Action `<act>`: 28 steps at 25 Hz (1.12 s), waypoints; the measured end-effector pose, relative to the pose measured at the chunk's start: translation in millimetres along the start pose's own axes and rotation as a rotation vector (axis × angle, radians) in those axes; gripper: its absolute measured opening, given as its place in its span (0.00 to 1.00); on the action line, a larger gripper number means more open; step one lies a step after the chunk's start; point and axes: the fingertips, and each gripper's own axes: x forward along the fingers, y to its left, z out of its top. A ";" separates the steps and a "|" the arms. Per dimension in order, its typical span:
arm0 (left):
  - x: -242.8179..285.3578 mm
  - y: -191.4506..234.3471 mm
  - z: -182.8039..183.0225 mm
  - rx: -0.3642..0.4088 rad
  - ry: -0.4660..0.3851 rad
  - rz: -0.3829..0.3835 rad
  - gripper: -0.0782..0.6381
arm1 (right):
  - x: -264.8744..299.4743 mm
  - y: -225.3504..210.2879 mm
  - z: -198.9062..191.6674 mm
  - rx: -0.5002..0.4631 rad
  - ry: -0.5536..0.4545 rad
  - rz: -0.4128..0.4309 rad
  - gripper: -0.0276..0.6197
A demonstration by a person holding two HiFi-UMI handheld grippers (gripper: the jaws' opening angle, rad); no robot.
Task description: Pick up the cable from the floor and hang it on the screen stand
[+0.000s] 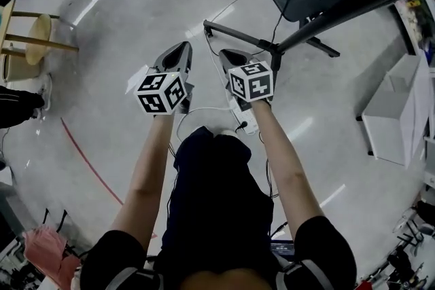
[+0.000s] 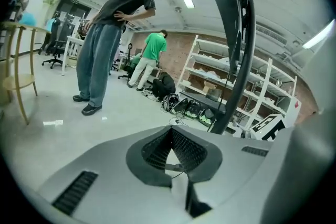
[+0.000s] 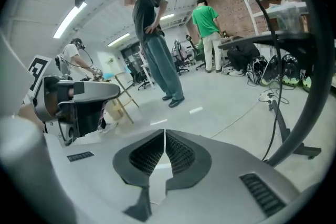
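Left gripper (image 1: 184, 47) and right gripper (image 1: 225, 53), each with a cube (image 1: 162, 93) of black-and-white square markers, have their jaws closed tip to tip on nothing. The white cable (image 1: 206, 109) lies on the floor (image 1: 136, 30) beneath them. Beyond is the screen stand (image 1: 274, 47). Farthest are shelves (image 2: 210, 73) holding boxes (image 2: 212, 93).

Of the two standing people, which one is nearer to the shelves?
The person in the green shirt, right beside the white shelves; the person in the dark T-shirt stands apart on open floor.

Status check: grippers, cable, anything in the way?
Left gripper shut, empty; right gripper shut, empty. Cable on floor below them, not yet lifted. Screen stand right ahead, way looks open.
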 end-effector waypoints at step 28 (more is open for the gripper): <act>182.1 159.8 -166.0 -0.040 -0.153 0.091 0.12 | 327.3 -155.1 -205.4 -0.145 0.102 -0.047 0.08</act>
